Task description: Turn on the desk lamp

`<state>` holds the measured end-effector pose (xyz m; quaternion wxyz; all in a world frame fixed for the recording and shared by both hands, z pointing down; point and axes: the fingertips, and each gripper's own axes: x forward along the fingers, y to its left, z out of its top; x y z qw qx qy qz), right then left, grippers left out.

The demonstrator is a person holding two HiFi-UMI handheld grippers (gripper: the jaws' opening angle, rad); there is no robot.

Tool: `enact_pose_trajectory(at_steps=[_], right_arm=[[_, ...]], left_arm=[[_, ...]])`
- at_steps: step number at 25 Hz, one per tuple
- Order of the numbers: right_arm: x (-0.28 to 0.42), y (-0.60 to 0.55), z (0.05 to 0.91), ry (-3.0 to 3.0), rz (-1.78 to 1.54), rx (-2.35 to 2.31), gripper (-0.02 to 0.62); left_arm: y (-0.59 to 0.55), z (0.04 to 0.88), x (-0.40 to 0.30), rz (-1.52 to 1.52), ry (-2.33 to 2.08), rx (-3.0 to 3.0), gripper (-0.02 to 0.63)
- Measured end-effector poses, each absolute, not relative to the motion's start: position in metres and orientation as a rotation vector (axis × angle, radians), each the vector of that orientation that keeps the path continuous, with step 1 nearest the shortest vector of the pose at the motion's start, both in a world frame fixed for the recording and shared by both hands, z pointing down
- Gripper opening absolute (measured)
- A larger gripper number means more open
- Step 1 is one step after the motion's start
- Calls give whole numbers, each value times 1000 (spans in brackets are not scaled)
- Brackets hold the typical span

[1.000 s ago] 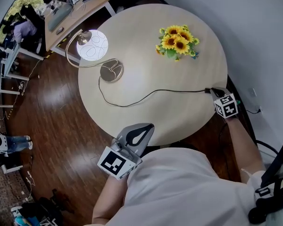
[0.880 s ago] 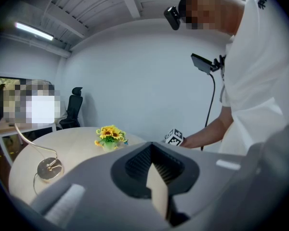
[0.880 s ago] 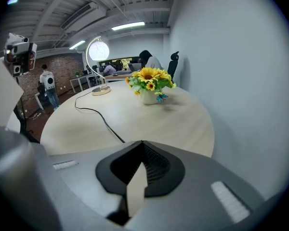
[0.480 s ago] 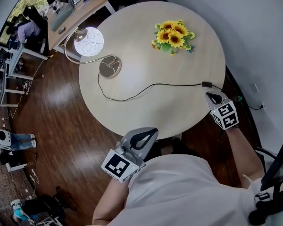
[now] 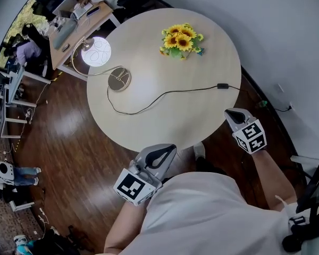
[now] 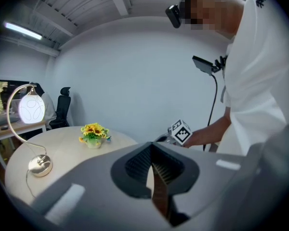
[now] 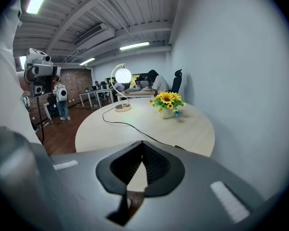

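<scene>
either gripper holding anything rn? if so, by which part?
Nothing is held. The left gripper and right gripper both have jaws together with nothing between them. The cord's switch lies free on the table.

We find no legible text, nos. or brand marks anywhere. Only b/w square code patterns on the marker cubes of left gripper (image 5: 168,150) & right gripper (image 5: 229,114), unreadable as chars.

Matt pale wood table (image 5: 191,116), glossy dark wooden floor (image 5: 58,126), shiny metal lamp base (image 5: 118,80)
</scene>
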<state>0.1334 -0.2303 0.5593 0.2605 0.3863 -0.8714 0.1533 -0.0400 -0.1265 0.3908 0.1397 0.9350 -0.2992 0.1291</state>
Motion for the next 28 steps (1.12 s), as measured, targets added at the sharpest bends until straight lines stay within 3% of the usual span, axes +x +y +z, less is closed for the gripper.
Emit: enact_pose_trajectory(at_steps=[17,28], right_arm=[[39,13,481,-2420,298,1213,3],[50,134,441,-2477,268,1290,3]], left_arm=[[85,389,-130,224,-694,2833,17],[178,380,-112,207,-621,2859,17]])
